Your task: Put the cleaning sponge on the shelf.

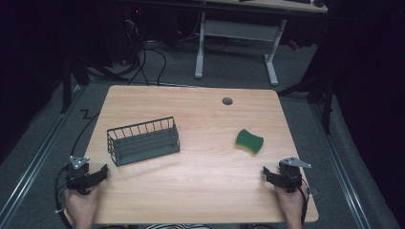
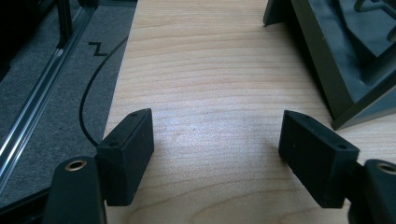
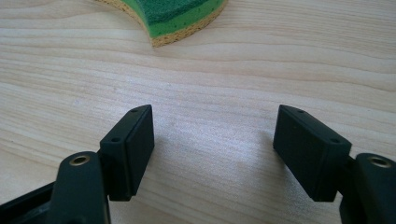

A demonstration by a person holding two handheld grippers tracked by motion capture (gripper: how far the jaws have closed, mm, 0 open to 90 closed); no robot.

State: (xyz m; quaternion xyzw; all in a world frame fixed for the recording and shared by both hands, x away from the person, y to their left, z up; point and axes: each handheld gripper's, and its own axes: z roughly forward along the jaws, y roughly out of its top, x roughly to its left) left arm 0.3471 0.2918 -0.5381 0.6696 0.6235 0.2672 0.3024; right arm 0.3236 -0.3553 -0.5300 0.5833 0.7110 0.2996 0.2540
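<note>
A: From the high view, we see the table with our left gripper at its near left corner and our right gripper near its near right corner. Both hands come in over the near edge.

B: We agree. The wire basket stands left of the middle, well apart from the left edge, and the green sponge lies toward the right edge, just beyond our right gripper. Between the basket and the sponge we have a wide stretch of bare wood.

A: In the left gripper view, our left gripper has its jaws spread wide with nothing between them, only wood. The table's left edge runs just beside the left jaw, with the grey floor and a black cable past it. The basket sits ahead at the right, apart from the jaws.

B: In the right gripper view, our right gripper is also wide open and holds nothing. The sponge lies straight ahead at the top, near but not touching, with bare table between it and the jaws.
</note>
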